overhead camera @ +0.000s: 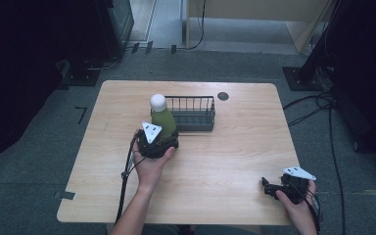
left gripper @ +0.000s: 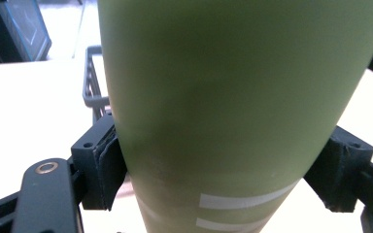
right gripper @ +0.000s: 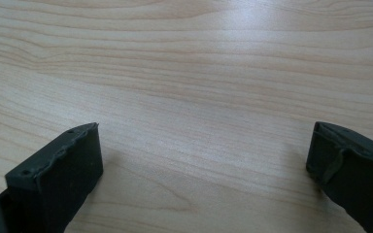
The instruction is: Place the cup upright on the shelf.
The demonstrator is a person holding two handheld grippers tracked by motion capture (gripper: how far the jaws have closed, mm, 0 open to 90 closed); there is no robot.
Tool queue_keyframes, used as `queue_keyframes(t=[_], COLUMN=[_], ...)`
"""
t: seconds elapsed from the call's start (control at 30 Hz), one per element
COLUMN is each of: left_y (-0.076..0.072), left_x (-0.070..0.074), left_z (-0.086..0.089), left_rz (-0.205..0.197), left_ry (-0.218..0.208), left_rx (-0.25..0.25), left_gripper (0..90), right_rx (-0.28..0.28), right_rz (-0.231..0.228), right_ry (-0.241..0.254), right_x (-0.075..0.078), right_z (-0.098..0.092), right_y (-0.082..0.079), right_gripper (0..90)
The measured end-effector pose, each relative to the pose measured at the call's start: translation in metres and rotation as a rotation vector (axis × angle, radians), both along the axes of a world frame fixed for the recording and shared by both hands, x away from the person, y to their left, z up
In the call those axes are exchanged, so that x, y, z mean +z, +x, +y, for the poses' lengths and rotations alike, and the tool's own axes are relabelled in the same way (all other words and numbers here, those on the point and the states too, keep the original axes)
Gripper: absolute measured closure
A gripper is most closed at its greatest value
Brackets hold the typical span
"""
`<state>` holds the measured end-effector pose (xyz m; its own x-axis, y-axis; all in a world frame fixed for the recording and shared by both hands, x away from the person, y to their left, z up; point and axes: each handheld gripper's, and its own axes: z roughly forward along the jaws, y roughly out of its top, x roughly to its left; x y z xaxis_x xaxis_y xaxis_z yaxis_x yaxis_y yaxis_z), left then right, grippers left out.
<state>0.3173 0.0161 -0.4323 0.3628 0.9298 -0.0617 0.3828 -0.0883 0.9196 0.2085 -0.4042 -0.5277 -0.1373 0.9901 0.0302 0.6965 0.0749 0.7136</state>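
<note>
Left gripper (overhead camera: 157, 139) was clamped on the tall green bottle with a white round cap (overhead camera: 163, 117), held upright just beside the dark wire basket (overhead camera: 196, 113), basket lying to its right. Right gripper (right gripper: 204, 174) rested spread apart, empty, over the wooden table (overhead camera: 225, 161), well apart.

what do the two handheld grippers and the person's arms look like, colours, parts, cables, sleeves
Both the left gripper and right gripper are black, each topped with a grey three-cornered plate and trailing a black cable. Jaws are blocky black pads with small screw holes. Forearms are bare, no sleeves in view.
</note>
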Motion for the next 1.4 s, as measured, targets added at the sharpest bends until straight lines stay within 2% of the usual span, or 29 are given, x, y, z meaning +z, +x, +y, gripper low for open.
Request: queue_keyframes(t=[0.2, 0.33, 0.67, 0.9, 1.03, 1.13, 1.4], left_y=[0.002, 0.003, 0.014, 0.022, 0.027, 0.033, 0.048], left_x=[0.012, 0.019, 0.048, 0.060, 0.065, 0.068, 0.072], left_z=[0.001, 0.003, 0.005, 0.002, 0.001, 0.002, 0.002], left_rz=[-0.047, -0.064, -0.121, -0.150, -0.158, -0.156, -0.154], left_ry=[0.000, -0.007, -0.022, -0.014, -0.021, -0.046, -0.045], left_rx=[-0.015, -0.017, -0.021, -0.034, -0.036, -0.038, -0.019], left_gripper=[21.2, 21.3, 21.3, 21.4, 21.4, 21.3, 21.4], right_rx=[-0.001, -0.001, -0.002, -0.002, -0.003, -0.002, -0.002], right_rz=[0.000, 0.000, -0.002, -0.001, -0.002, -0.002, -0.001], right_ry=[0.003, 0.002, 0.004, 0.004, 0.005, 0.007, 0.009], right_x=[0.000, 0.000, 0.000, 0.000, 0.000, 0.000, 0.000], right_z=[0.000, 0.000, 0.000, 0.000, 0.000, -0.001, -0.001], right_y=[0.000, 0.000, 0.000, 0.000, 0.000, 0.000, 0.000], right_gripper=[0.0, 0.0, 0.0, 0.0, 0.0, 0.0, 0.0])
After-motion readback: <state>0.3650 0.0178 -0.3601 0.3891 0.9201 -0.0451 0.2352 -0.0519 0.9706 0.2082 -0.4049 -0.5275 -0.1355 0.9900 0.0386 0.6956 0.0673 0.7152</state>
